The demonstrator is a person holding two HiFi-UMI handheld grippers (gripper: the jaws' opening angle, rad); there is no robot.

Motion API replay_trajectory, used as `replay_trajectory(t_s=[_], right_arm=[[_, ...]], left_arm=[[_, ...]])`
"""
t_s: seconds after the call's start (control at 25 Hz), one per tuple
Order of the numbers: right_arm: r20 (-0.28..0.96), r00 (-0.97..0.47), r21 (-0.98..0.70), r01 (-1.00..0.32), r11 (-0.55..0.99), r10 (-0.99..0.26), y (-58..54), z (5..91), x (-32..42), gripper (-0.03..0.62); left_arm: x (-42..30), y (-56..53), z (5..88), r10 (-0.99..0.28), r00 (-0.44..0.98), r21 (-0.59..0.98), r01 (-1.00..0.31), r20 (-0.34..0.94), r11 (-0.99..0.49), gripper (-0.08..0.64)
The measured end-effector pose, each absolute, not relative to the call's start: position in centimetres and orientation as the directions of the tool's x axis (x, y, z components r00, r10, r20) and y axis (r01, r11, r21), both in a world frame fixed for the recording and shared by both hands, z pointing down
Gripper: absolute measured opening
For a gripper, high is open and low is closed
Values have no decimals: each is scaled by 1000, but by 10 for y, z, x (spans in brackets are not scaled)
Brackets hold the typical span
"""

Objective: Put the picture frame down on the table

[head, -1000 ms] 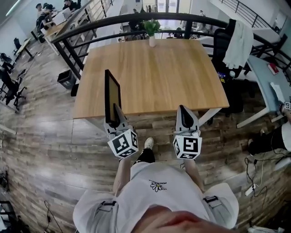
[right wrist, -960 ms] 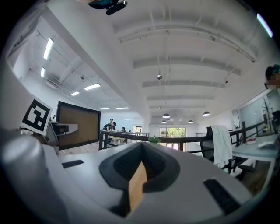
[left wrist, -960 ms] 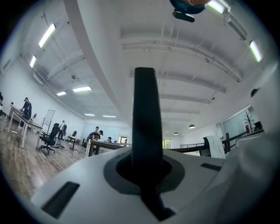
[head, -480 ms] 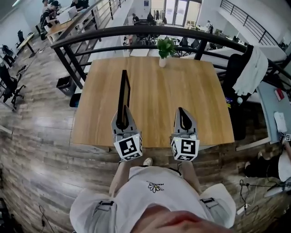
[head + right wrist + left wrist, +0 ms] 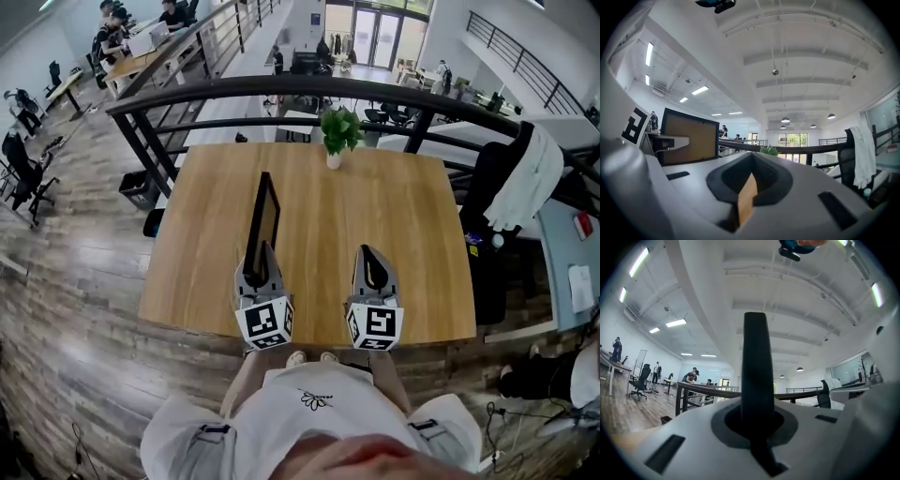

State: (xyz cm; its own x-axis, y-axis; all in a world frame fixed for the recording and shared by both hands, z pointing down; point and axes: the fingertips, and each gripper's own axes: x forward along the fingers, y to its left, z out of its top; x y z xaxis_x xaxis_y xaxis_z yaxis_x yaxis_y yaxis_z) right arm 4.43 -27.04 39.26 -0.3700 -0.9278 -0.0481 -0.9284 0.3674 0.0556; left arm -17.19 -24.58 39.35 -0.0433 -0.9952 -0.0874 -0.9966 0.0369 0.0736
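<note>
Frame first: the picture frame (image 5: pixel 263 217) stands upright on its edge over the left half of the table (image 5: pixel 403 225), thin side toward me, running from near to far. My left tongs (image 5: pixel 259 261) are clamped on its near lower corner, and in the left gripper view its dark edge fills the slot between the jaws. My right tongs (image 5: pixel 372 270) hang to the right of it, well apart, jaws drawn together on nothing, with only a sliver of wood showing through the slit. I cannot tell whether the frame's bottom edge touches the wood or hangs just above it. The step in hand, as I judge it, is lowering the frame and setting it to rest. The risk lies in the grip: I hold a tall, flat thing by one corner, so it may swing or twist in the jaws as I tilt it. If I let go while it is upright and unsupported, it will likely topple flat with a slap, and any glass could crack. The potted plant (image 5: pixel 337 131) at the far edge is well clear.
</note>
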Motion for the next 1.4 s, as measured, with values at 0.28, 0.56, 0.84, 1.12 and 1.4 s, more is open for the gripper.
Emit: replay_trajectory(t_s=[0.28, 0.56, 0.84, 1.12, 1.4], right_arm=[[-84, -404, 54, -915, 400, -911, -289, 383, 59, 11], [-70, -417, 52, -909, 414, -906, -292, 389, 68, 11], [-57, -419, 46, -908, 417, -906, -292, 393, 64, 11], [-39, -404, 63, -914, 401, -914, -285, 397, 67, 11], [-16, -371, 78, -926, 369, -928, -283, 405, 82, 11]], left_arm=[[-164, -262, 395, -990, -102, 57, -994, -97, 96, 23], [-156, -262, 399, -987, -117, 9, -993, -107, 116, 23], [-142, -268, 394, -997, -47, -276, -959, -65, 63, 23], [-132, -293, 439, -991, -23, -582, -811, 131, -59, 23], [-120, -314, 503, -968, 6, -787, -581, 253, -209, 25]])
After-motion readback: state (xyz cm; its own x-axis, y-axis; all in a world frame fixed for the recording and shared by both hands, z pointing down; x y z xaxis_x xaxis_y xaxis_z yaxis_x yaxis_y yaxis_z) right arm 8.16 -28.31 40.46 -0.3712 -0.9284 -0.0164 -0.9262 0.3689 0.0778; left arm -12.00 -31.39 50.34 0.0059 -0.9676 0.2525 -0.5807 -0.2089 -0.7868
